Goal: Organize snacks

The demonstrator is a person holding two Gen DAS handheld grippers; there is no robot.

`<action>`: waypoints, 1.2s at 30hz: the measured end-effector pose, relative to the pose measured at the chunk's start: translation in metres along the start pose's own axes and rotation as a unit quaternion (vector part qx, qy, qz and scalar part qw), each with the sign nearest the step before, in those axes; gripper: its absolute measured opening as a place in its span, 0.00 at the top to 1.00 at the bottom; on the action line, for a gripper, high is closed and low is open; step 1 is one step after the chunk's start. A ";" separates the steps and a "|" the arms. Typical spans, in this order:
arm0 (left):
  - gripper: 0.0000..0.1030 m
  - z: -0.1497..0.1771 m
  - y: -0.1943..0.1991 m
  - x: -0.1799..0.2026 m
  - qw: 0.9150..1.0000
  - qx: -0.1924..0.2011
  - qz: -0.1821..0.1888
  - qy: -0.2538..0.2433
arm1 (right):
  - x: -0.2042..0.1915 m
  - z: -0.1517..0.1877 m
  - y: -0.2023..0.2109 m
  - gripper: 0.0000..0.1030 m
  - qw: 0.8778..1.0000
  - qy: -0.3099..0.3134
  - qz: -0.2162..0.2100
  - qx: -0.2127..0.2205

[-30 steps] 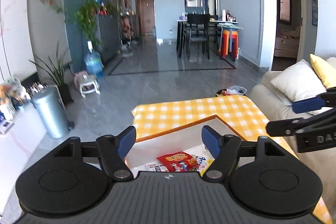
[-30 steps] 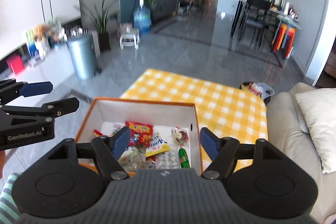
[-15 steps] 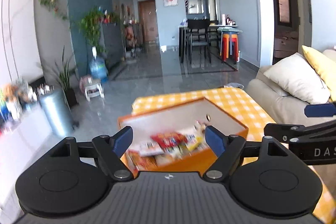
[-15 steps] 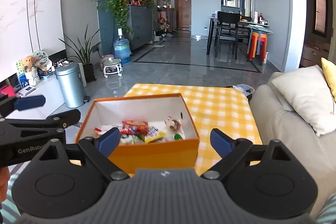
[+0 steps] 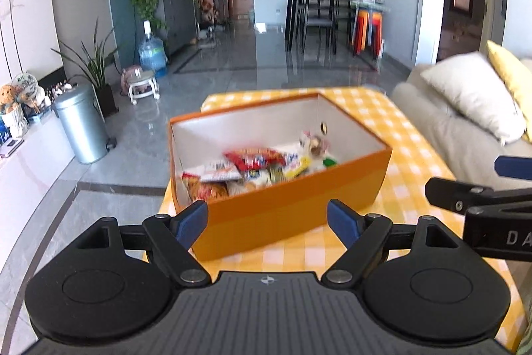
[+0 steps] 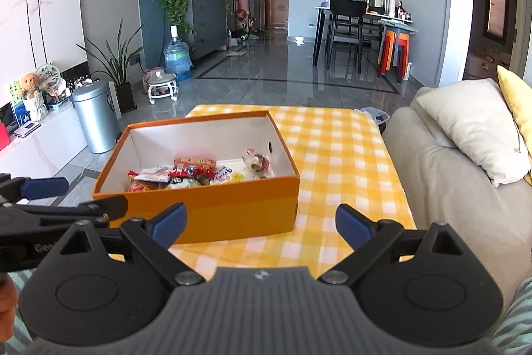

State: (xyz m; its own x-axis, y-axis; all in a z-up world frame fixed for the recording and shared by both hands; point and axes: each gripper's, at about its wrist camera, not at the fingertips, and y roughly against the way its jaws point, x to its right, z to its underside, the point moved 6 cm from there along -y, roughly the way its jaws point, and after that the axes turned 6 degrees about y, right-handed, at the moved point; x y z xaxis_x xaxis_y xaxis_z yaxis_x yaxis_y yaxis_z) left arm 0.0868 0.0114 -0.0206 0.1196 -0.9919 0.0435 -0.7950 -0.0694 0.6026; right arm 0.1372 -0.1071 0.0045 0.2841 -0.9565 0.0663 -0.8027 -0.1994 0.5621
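Holding both grippers spread, empty, short of box (image 6: 212, 212): left gripper (image 5: 267, 223), right gripper (image 6: 261, 225). Snacks (image 6: 196, 172) all inside box; you look finished.

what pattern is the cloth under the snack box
Yellow and white checks on the tablecloth, clearest in the right wrist view.

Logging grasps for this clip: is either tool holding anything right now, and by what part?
Nothing is held. The left tool and right tool are both open and empty, short of the box of snacks.
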 end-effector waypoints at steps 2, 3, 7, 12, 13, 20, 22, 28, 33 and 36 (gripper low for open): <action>0.08 0.003 -0.001 0.000 1.000 -0.009 -0.001 0.000 | -0.001 0.002 -0.001 0.10 1.000 0.000 -0.001 -0.005; 0.08 0.004 0.000 -0.001 1.000 -0.011 -0.001 -0.001 | -0.001 0.003 -0.002 0.10 1.000 -0.001 -0.002 -0.007; 0.08 0.005 0.001 -0.001 1.000 -0.011 -0.005 -0.004 | -0.001 0.005 -0.003 0.10 1.000 -0.002 -0.005 -0.010; 0.08 0.002 0.003 -0.003 1.000 -0.011 -0.009 -0.004 | -0.002 0.004 -0.003 0.10 1.000 0.000 -0.007 -0.007; 0.08 0.002 0.002 -0.003 1.000 -0.011 -0.008 -0.005 | -0.001 0.005 -0.003 0.10 1.000 0.000 -0.006 -0.006; 0.08 -0.002 0.004 -0.003 1.000 -0.010 -0.007 -0.005 | -0.001 0.004 -0.001 0.09 1.000 0.000 -0.004 -0.005; 0.08 -0.002 0.005 -0.003 1.000 -0.010 -0.007 -0.005 | -0.002 0.004 0.000 0.09 1.000 0.002 -0.004 -0.004; 0.08 -0.002 0.005 -0.003 1.000 -0.009 -0.008 -0.005 | -0.002 0.003 0.001 0.09 1.000 0.004 -0.004 -0.003; 0.08 -0.004 0.006 -0.004 1.000 -0.008 -0.009 -0.004 | -0.002 0.002 0.001 0.09 1.000 0.006 -0.003 -0.001; 0.08 -0.006 0.008 -0.006 1.000 -0.007 -0.009 -0.003 | -0.003 0.002 0.002 0.09 1.000 0.008 -0.004 0.000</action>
State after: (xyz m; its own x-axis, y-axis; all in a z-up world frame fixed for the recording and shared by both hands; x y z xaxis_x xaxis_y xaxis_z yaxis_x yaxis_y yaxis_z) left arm 0.0834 0.0173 -0.0112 0.1301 -0.9911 0.0285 -0.7844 -0.0853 0.6144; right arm 0.1337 -0.1053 0.0036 0.2992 -0.9512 0.0754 -0.8005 -0.2073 0.5624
